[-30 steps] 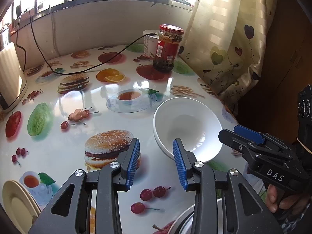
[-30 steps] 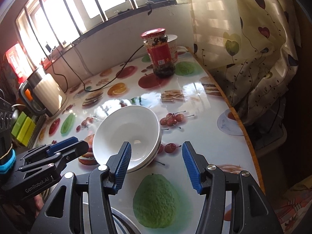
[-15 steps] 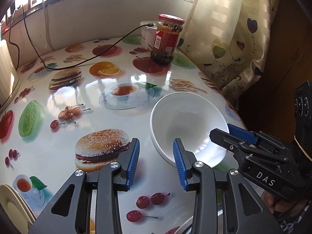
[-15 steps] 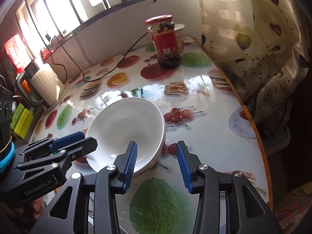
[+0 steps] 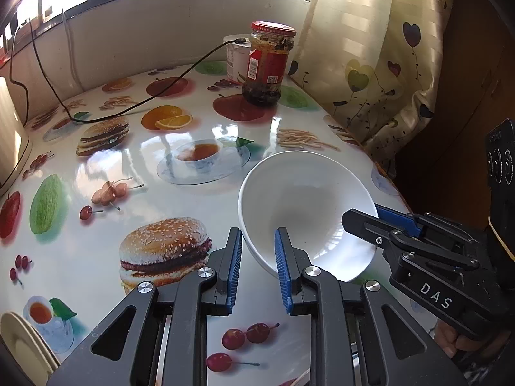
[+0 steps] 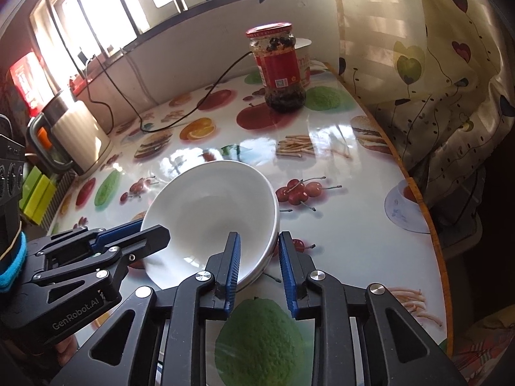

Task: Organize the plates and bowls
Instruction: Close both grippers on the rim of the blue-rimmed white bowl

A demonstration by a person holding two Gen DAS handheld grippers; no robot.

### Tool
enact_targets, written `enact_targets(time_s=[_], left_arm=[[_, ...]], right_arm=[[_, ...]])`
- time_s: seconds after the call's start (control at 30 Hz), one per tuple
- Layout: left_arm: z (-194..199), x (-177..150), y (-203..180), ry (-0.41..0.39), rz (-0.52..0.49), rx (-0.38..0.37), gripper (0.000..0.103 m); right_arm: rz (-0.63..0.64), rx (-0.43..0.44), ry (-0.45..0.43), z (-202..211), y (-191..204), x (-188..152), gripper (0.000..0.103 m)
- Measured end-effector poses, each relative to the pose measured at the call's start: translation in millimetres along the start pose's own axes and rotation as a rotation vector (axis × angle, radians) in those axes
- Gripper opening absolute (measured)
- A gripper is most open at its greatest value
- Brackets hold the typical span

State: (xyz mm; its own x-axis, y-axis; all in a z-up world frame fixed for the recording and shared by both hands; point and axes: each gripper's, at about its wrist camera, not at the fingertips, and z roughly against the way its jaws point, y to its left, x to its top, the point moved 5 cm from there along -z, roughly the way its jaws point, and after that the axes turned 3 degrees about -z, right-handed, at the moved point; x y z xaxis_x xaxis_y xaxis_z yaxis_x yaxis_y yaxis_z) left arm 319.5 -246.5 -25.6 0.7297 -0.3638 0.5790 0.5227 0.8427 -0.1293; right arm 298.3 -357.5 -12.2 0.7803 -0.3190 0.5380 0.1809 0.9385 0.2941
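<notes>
Left wrist view shows my left gripper (image 5: 256,257) closing across the white bowl (image 5: 305,206) rim, near the table (image 5: 128,173) edge; my right gripper (image 6: 257,257) closes opposite. Contact looks unfinished, perhaps. Uneven squeezing could tip it or separate the stack.

Sunlit barred window (image 6: 106,29), heart-print curtain (image 6: 428,64), glossy food-print table (image 6: 338,225).

We're seeing two black plastic grippers, left gripper (image 5: 256,268) stamped GenRobot.AI, right gripper (image 6: 259,271) stamped DAS, ribbed blue pads (image 5: 282,273) on both, silver screws at the pivots, blue wrist strap (image 6: 11,265) too
</notes>
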Motion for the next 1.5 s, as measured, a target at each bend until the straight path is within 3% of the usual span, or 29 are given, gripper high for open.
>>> enact_targets(time_s=[1.5], left_arm=[[5.3,-0.8,0.8,-0.011,0.006,0.008,0.017]], right_arm=[[-0.027,-0.02,-0.03,10.4,-3.9,-2.2,0.018]])
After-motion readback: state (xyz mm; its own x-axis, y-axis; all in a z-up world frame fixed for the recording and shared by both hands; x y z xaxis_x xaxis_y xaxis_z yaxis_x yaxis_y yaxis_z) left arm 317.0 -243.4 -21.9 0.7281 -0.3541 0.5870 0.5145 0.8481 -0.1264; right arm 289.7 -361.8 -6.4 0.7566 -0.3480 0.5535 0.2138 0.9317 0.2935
